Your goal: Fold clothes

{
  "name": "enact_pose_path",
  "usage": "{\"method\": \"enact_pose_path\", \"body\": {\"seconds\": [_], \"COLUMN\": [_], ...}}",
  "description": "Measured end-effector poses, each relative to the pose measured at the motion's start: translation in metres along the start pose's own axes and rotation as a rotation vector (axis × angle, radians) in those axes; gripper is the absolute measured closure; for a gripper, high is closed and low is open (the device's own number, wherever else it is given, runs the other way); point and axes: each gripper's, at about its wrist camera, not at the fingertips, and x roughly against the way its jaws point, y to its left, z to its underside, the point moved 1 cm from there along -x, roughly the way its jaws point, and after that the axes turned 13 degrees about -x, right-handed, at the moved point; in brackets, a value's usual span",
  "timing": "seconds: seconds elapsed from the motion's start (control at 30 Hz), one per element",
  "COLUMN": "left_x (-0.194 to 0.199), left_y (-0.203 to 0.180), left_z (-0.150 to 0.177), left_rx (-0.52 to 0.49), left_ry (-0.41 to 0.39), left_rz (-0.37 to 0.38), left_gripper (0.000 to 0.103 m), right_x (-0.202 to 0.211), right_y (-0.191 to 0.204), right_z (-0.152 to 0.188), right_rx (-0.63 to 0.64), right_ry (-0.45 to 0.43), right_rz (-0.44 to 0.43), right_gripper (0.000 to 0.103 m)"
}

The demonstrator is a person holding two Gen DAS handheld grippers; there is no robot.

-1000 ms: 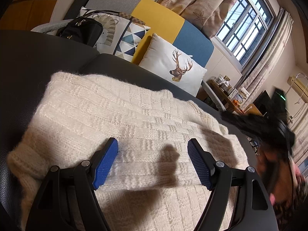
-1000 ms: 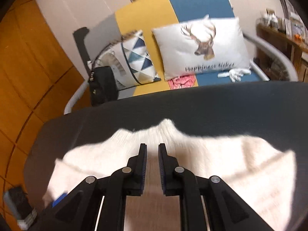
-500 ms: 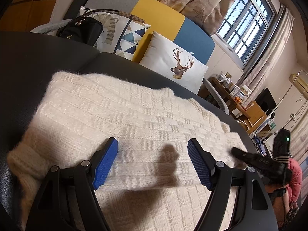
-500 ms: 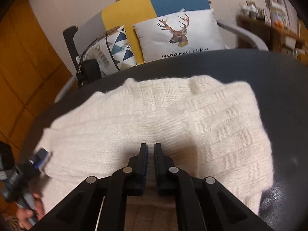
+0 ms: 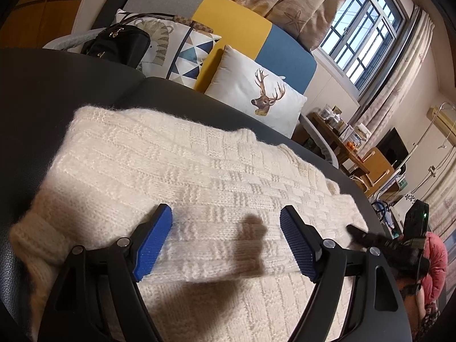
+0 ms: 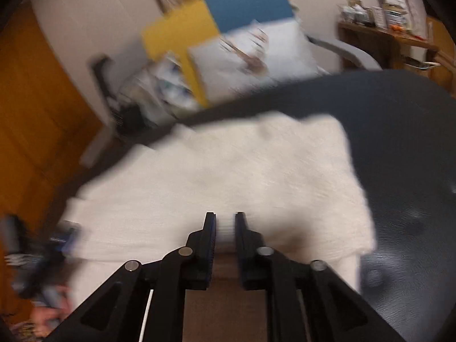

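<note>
Dark leather table (image 5: 42, 91) bears cream sweater (image 5: 176, 176) — sofa (image 5: 236, 25) behind.

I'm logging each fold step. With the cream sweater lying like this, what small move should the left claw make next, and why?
Probably lower the left claw and close it on the sweater. Its jaws are wide open just over the knit and hold nothing, and a folded layer's edge lies right below them. The right claw, blurred, is nearly closed at the sweater's near edge; whether it grips is unclear.
</note>
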Motion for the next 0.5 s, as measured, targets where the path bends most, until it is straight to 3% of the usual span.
{"method": "enact_pose_path", "body": {"seconds": [0.03, 0.1, 0.2, 0.3, 0.4, 0.5], "left_x": [0.000, 0.000, 0.000, 0.000, 0.005, 0.015], "left_y": [0.000, 0.000, -0.001, -0.003, -0.012, -0.025], "left_z": [0.000, -0.001, -0.001, -0.002, -0.006, -0.009], "left_rx": [-0.002, -0.002, -0.004, -0.006, -0.036, -0.071], "left_ry": [0.002, 0.003, 0.005, 0.013, 0.047, 0.062], "left_rz": [-0.002, -0.003, -0.004, -0.014, -0.051, -0.077], "left_gripper": [0.022, 0.022, 0.022, 0.021, 0.021, 0.021], "right_x": [-0.004, 0.023, 0.066, 0.085, 0.085, 0.077], "right_y": [-0.003, -0.015, -0.028, -0.041, -0.057, -0.053], "right_z": [-0.001, -0.006, -0.005, -0.001, 0.007, 0.019], "right_rx": [-0.013, -0.078, -0.067, -0.056, -0.104, -0.072], "right_ry": [0.003, -0.082, -0.170, -0.139, -0.057, -0.015], "right_rz": [0.010, 0.018, 0.028, 0.084, 0.041, 0.022], "right_gripper": [0.098, 0.091, 0.091, 0.091, 0.091, 0.091]}}
